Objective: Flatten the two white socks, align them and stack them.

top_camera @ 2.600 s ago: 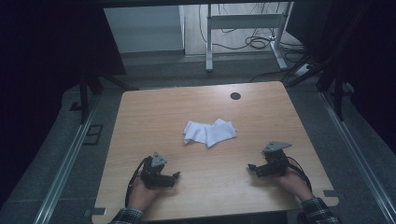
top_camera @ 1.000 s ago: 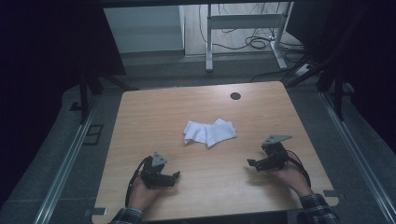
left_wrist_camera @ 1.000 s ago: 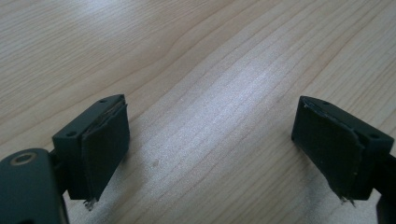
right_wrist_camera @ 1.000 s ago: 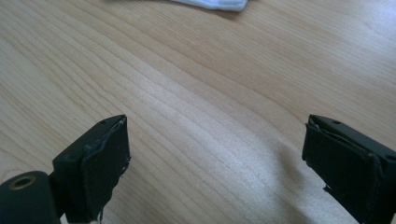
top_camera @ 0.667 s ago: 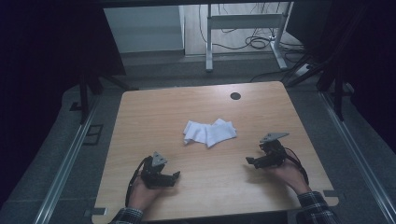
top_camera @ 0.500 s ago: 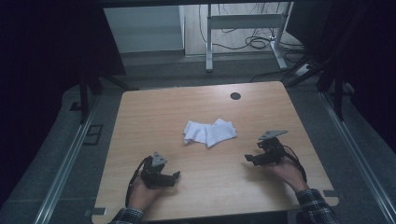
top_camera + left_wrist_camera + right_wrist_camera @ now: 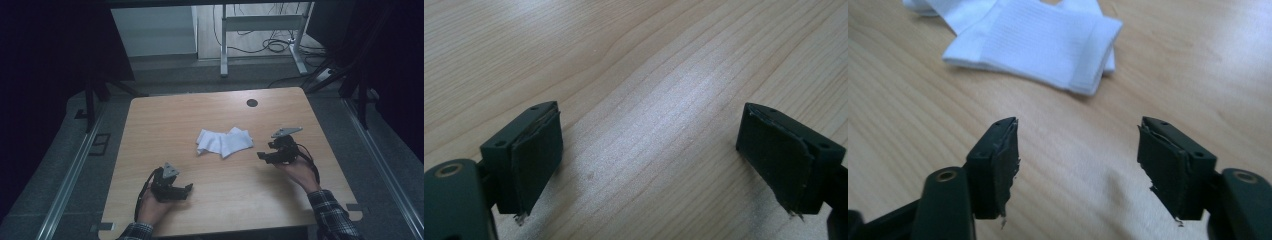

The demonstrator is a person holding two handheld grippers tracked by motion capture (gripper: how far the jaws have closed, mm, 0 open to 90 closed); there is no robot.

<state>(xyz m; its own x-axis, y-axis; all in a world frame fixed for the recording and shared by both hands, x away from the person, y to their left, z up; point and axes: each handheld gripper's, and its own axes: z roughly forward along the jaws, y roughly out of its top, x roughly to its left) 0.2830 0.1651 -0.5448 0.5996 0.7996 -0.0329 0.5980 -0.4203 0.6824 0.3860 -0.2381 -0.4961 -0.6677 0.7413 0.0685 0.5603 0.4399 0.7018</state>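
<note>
The white cloths [image 7: 223, 141] lie near the middle of the wooden table [image 7: 165, 115] — folded, ribbed, overlapping in a loose pile, one edge facing the right gripper [image 7: 262, 155], which sits near them at about four o'clock. Its jaws have just been closing, yet a gap remains with bare wood between. The left gripper [image 7: 188, 188], at seven o'clock from the pile, rests spread wide — holding nothing.

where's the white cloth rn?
In the high view the white cloth lies flat near the middle of the wooden table, just left of the right claw. In the right gripper view it sits ahead of the open jaws, untouched.
</note>
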